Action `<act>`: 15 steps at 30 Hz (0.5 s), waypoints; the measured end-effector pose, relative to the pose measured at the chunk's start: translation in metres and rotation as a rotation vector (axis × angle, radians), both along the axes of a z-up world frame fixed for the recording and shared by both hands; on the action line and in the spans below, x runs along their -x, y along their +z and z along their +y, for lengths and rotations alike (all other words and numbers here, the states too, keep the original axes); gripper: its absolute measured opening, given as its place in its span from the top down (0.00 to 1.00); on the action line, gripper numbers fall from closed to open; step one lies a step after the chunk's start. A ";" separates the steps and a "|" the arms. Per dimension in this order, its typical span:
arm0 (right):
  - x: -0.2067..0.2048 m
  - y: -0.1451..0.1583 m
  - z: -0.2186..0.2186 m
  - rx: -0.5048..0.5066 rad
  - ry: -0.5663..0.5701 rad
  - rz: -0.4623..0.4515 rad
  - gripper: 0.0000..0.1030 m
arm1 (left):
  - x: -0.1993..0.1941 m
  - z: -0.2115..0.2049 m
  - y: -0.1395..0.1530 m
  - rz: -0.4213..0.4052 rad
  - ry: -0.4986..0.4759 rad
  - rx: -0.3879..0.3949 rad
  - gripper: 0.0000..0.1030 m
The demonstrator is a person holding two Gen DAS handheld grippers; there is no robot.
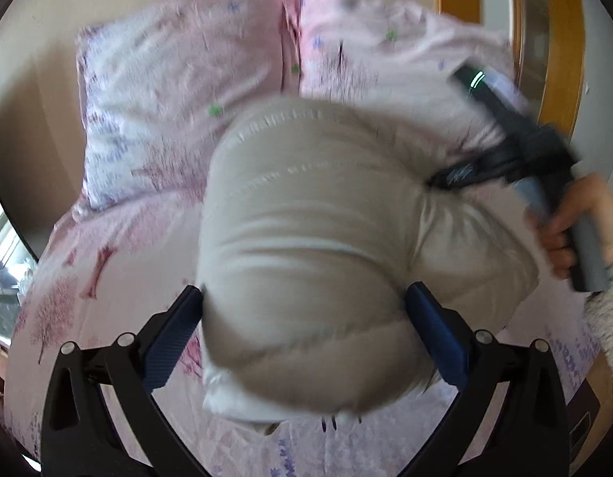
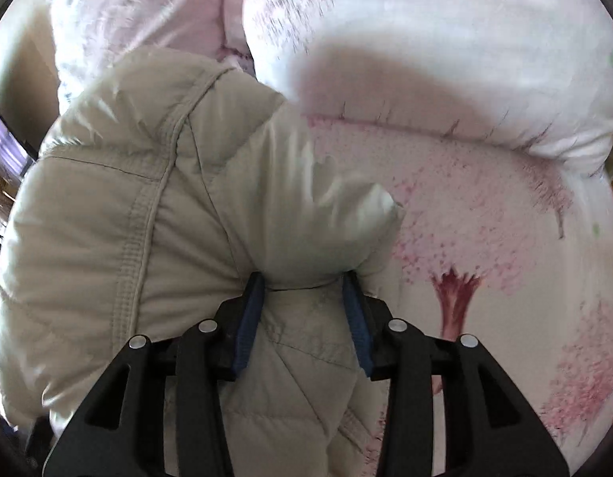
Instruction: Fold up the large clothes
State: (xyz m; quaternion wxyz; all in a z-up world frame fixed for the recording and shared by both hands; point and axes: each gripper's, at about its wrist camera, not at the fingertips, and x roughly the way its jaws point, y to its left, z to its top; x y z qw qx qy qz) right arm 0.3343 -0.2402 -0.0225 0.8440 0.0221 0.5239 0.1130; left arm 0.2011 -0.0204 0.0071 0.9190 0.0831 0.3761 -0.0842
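Left wrist view: a beige quilted down jacket (image 1: 306, 246) lies bundled on a bed covered by a pink sheet printed with trees (image 1: 107, 278). The left gripper (image 1: 304, 318) has its blue-padded fingers (image 1: 175, 342) set wide on either side of the near end of the bundle, and both pads press into the fabric, so the thick roll is clasped between them. Two pink pillows (image 1: 175, 91) lie side by side at the far end of the bed, against the wall. At the right edge, a hand (image 1: 580, 222) grips the grey handle of the right gripper, whose tip is buried in the jacket's far right side.

Right wrist view: the right gripper (image 2: 304, 290) has its fingers (image 2: 251, 318) at a moderate spacing, pinching a puffed fold of the jacket (image 2: 167, 198) between the pads. The jacket fills the left and near part of the view; the sheet (image 2: 485, 238) is exposed to the right, with a pillow (image 2: 465, 59) beyond.
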 end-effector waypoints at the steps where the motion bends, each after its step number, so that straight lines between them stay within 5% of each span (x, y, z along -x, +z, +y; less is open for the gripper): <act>1: 0.009 0.007 -0.003 0.002 -0.015 -0.027 0.60 | -0.002 0.001 -0.004 0.012 0.007 -0.006 0.02; 8: 0.100 0.035 -0.009 -0.101 0.014 -0.176 0.60 | -0.006 0.003 -0.009 0.030 0.005 0.004 0.02; 15: 0.115 -0.023 0.006 -0.003 0.011 -0.130 0.53 | -0.002 0.000 -0.004 0.023 -0.046 -0.009 0.02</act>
